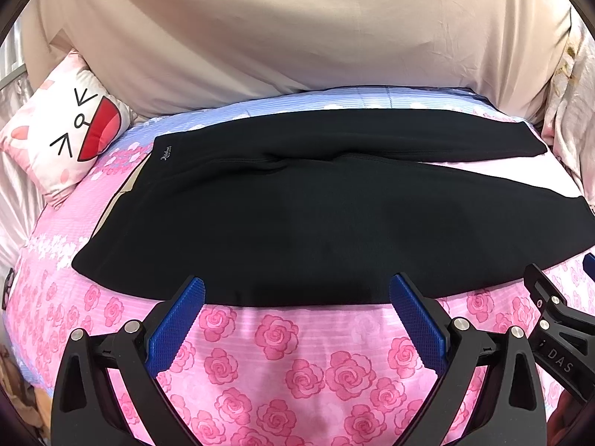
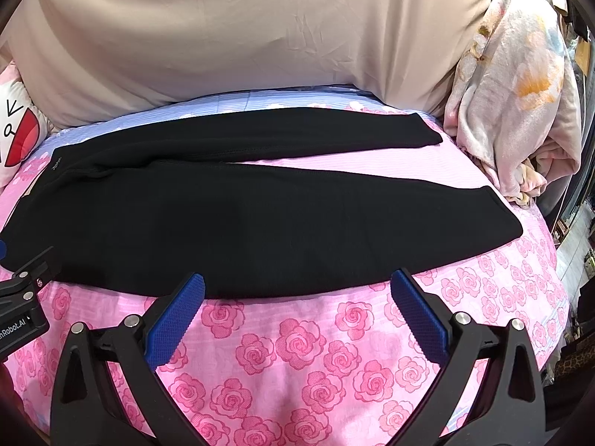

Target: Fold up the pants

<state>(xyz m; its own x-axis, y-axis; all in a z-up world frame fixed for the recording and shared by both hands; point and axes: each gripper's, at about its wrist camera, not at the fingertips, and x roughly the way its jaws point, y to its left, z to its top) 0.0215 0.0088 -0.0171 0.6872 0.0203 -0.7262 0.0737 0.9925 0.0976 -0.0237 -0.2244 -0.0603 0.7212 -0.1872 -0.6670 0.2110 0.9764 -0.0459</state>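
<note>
Black pants (image 1: 297,215) lie flat across the pink rose-print bedspread (image 1: 282,364), waistband to the left, both legs stretching right and splayed apart at the cuffs. My left gripper (image 1: 297,290) hovers open at the pants' near edge, blue pads (image 1: 178,319) wide apart, holding nothing. In the right wrist view the same pants (image 2: 230,223) fill the middle, and my right gripper (image 2: 297,286) is open just before the near hem of the closer leg. Each gripper's black body shows at the edge of the other's view.
A cartoon-face pillow (image 1: 63,130) sits at the left of the bed. A beige sheet (image 1: 297,29) hangs behind the bed. A bunched pale floral blanket (image 2: 520,104) lies at the right. The bedspread (image 2: 297,371) turns blue striped at the far side.
</note>
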